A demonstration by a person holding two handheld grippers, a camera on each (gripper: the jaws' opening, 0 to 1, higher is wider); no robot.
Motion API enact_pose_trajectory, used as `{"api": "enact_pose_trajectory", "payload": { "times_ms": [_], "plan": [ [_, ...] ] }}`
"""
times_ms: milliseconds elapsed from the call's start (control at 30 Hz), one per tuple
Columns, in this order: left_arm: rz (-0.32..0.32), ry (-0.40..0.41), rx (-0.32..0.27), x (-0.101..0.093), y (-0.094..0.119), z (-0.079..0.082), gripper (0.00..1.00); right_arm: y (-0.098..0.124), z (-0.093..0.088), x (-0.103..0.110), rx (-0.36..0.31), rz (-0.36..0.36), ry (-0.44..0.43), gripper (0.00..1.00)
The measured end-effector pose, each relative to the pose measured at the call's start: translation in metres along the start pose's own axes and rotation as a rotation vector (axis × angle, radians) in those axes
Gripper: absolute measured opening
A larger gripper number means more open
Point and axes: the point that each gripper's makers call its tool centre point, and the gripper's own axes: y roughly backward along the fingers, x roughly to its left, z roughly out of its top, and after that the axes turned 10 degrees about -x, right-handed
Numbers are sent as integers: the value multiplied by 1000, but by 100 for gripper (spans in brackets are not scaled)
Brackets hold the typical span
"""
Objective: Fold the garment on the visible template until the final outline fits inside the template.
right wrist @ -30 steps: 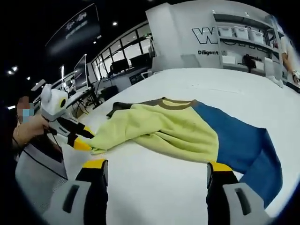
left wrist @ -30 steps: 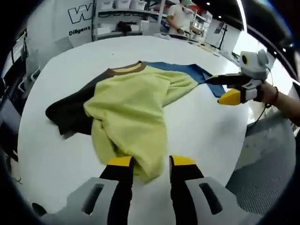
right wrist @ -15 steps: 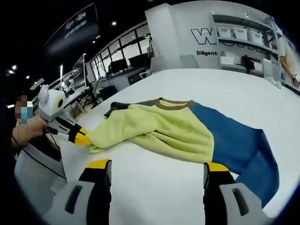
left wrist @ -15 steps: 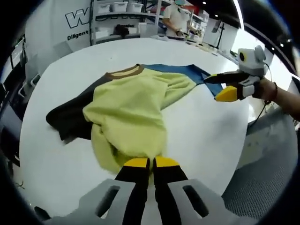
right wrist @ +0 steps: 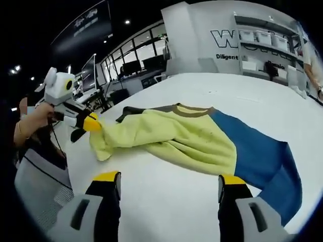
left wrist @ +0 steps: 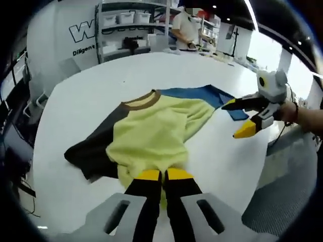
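The garment [left wrist: 151,133] lies spread on the white round tabletop [left wrist: 86,91], a colour-blocked sweatshirt with a yellow-green middle, a dark brown part and a blue part, and a brown collar [left wrist: 143,99].

In the left gripper view, the yellow-green cloth runs from the collar at about 12 o'clock down toward 6 o'clock, where it narrows into a bunched end. The left claw [left wrist: 159,175] is clenched on that end, its two yellow-tipped jaws pressed together with yellow fabric caught between and hanging below them. The brown part spreads flat toward 9 o'clock; the blue part lies toward 2 o'clock. At 3 o'clock the right claw [left wrist: 241,119] comes into view, held in a hand [left wrist: 291,112], its jaws spread apart just beside the blue edge; whether it touches the cloth cannot be told.

In the right gripper view, the right claw [right wrist: 169,177] stands released, its jaws wide apart at the bottom with bare tabletop [right wrist: 166,201] between them. The garment [right wrist: 181,136] lies ahead, blue toward 3 o'clock, yellow-green drawn out toward 9 o'clock, where the left claw [right wrist: 90,122] grips its lifted tip.

Behind the tabletop stand a wall with large lettering [left wrist: 86,30] and shelves [left wrist: 126,20]; a person [left wrist: 184,30] stands at the back.
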Motion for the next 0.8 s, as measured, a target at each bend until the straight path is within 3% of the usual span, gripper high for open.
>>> {"api": "enact_pose_trajectory", "payload": {
  "times_ms": [200, 400, 600, 800],
  "plan": [
    [36, -30, -39, 23, -5, 26, 0, -2, 1, 2, 2, 9, 10, 74],
    [78, -41, -62, 45, -10, 40, 0, -9, 8, 7, -11, 28, 40, 68],
    [133, -23, -67, 71, -16, 44, 0, -23, 13, 19, -18, 70, 69, 65],
    [146, -16, -57, 82, -24, 43, 0, -32, 14, 26, -9, 90, 79, 62]
  ]
}}
